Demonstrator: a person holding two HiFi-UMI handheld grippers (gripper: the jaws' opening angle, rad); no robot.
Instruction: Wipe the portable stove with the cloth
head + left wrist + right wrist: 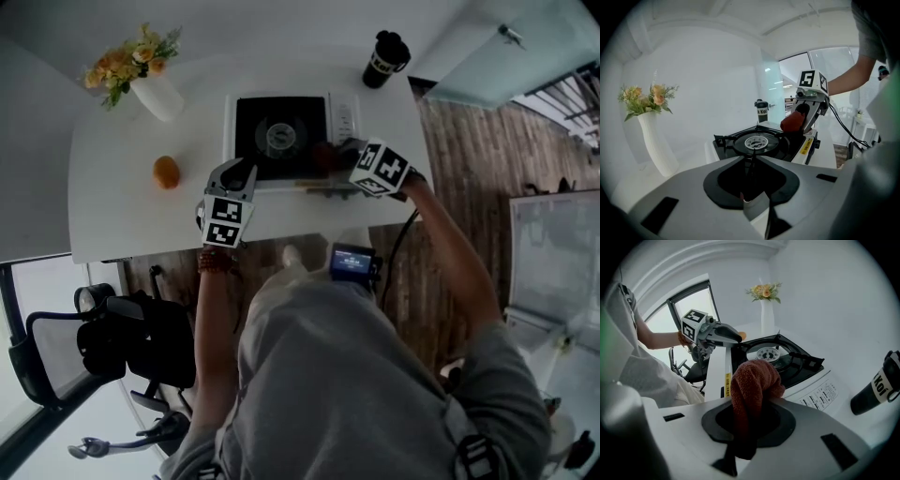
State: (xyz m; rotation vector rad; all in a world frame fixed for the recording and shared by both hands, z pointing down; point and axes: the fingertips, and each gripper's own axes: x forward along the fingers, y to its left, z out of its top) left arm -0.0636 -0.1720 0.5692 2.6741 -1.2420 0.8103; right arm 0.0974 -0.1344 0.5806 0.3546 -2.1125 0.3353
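The portable stove (281, 131) is white with a black top and a round burner, and sits mid-table. My right gripper (339, 155) is shut on a rust-red terry cloth (323, 155) at the stove's near right corner. In the right gripper view the cloth (752, 385) bulges out between the jaws, hiding the tips, with the stove (776, 357) just beyond. The left gripper view shows this cloth (792, 122) above the stove's (757, 143) right side. My left gripper (244, 175) is at the stove's near left corner, jaws a narrow slit apart (752, 159), nothing between them.
A white vase of flowers (155, 94) stands at the table's far left, and an orange fruit (166, 172) lies left of the stove. A black cup (384, 58) stands behind the stove's right end. A black office chair (103, 342) is beside the table's near edge.
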